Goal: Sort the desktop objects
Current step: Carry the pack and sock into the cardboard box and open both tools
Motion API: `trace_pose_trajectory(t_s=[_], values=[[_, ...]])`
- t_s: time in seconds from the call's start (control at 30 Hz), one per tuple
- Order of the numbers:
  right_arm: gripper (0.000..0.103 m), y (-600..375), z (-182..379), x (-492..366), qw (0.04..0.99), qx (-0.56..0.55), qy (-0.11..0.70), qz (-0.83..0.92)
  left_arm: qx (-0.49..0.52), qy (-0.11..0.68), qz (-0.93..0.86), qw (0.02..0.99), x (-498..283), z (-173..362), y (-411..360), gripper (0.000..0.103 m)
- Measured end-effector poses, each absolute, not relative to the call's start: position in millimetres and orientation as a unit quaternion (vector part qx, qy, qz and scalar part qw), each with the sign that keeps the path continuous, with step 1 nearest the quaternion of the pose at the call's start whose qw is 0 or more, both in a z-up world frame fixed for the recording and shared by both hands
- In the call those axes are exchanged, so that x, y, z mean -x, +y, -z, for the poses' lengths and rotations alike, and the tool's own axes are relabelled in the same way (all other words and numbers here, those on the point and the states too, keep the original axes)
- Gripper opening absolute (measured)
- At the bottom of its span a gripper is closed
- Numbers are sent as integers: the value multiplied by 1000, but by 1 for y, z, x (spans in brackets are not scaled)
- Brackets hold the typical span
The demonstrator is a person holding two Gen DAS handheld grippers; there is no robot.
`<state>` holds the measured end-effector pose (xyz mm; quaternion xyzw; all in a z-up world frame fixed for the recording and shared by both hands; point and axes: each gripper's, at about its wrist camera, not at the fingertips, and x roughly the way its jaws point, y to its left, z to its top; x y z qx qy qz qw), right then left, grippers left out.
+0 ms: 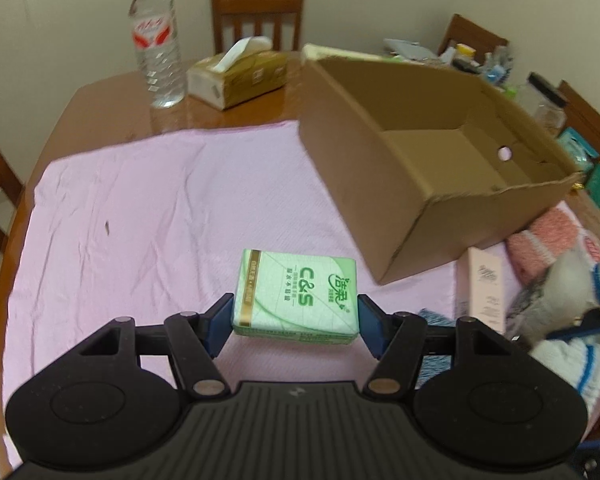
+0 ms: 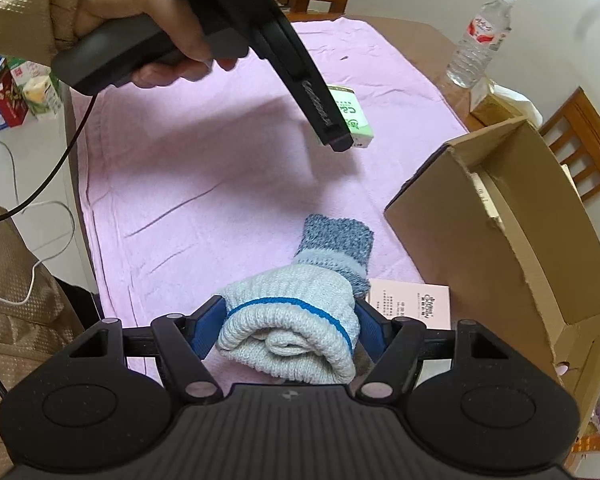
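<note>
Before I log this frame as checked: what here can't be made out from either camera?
- Cardboard box: the right wrist view shows mostly outer walls, so its floor is hidden there.
- Green tissue pack: mostly covered by the left gripper's body in the right wrist view.
- Pink carton: print too small to read.
- Sock roll: blurred at the left wrist view's edge.
- Clutter behind the box: too small and blurred.

Pink cloth (image 1: 140,208): broad bare stretch along its left side and middle, passable. Cardboard box (image 1: 420,152) blocks the right edge, open top unobstructed. Water bottle (image 1: 156,40) and tissue box (image 1: 236,76) stand at the table's (image 1: 228,116) far edge.
</note>
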<state>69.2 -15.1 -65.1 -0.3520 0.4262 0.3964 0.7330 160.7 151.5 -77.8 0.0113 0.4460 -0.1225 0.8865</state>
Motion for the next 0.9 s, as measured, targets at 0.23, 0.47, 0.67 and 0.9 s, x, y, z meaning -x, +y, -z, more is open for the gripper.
trace_pose_trajectory(t_s=[0.23,0.47,0.67,0.9], values=[[74,-21,42,-82,758,333,415,-378,-25,418,170,892,-166,40,141,64],[74,-35,14,-103,791,321,392,-342,-40,389,210,896,-186,11,117,64],[74,-57,-4,-134,824,298,385,-289,-50,378,241,893,-213,1,90,64],[74,-87,-13,-178,845,271,388,-249,-52,380,253,888,-238,7,63,64]])
